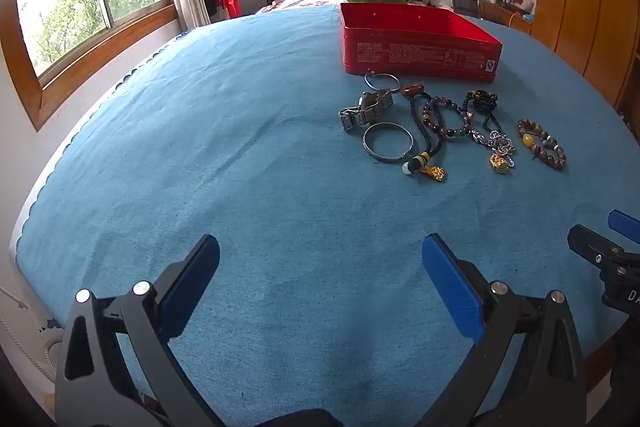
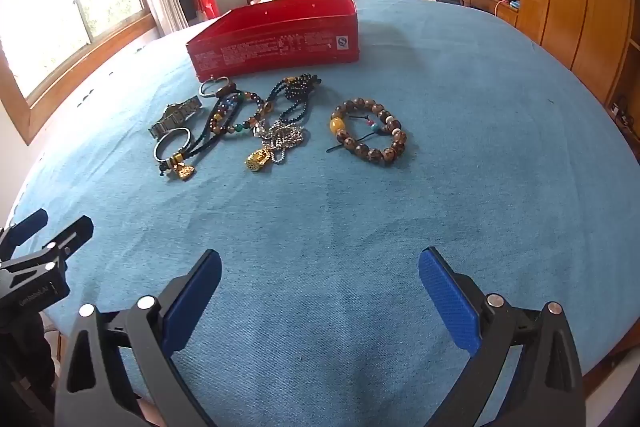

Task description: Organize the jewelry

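- The left gripper [image 1: 320, 267] hovered over bare blue cloth on the desk [image 1: 240, 147], its fingers [image 1: 192, 283] spread wide and holding nothing; all the jewelry lay ahead of it and off toward its right finger.
- The right gripper [image 2: 320, 287] was likewise spread wide and empty, with the pile ahead and toward its left finger.
- Furthest left in the row, the watch [image 2: 176, 117] and the silver bangle [image 2: 172, 145] lay just beside each other; a grasp on one would likely nudge the other.
- Next, the black cord necklace [image 2: 212, 131] with its gold charm crossed the bangle and touched the mixed-bead bracelet [image 2: 236, 119]. Lifting any of these could drag its neighbours along.
- The silver chain [image 2: 284, 139] was heaped against the dark bead string [image 2: 296, 89]; thin links might slip from flat pads or snag.
- Rightmost, the brown bead bracelet [image 2: 370, 131] lay apart from the rest, almost straight ahead of the right fingers, so it seemed the safest first pick.
- The red box [image 2: 276, 39] stood open beyond the pile, touching or nearly touching a small ring [image 2: 214, 85]; a piece carried low could catch on its near wall.
- The left view showed the box's inside as apparently empty; the right view showed mainly its outer wall, but gave the clearer look at the bracelet's loose cord tail.
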### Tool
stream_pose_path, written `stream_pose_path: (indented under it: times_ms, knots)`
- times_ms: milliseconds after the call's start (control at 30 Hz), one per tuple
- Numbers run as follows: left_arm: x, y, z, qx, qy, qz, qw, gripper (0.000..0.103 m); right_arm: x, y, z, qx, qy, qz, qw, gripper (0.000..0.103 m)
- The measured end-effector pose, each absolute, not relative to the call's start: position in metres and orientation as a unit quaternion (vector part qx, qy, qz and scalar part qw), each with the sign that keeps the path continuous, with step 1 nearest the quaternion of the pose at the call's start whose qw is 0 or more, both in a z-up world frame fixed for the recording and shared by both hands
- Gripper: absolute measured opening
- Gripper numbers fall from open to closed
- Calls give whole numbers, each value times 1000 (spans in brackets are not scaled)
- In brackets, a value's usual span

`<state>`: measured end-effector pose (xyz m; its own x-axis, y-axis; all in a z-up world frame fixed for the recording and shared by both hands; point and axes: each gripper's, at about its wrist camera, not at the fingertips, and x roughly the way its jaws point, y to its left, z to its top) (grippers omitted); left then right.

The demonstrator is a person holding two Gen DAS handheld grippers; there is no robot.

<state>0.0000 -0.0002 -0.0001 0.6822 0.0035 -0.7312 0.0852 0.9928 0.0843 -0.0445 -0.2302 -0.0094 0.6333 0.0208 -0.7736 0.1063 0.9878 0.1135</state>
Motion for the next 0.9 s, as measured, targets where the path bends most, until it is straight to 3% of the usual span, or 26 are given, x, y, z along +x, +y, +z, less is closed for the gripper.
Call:
stream_pose_path:
  times_ms: [900]
  knots:
    - [0,0,0,56,397,-23,916,100,-42,-230,-11,73,426,-25,901,99]
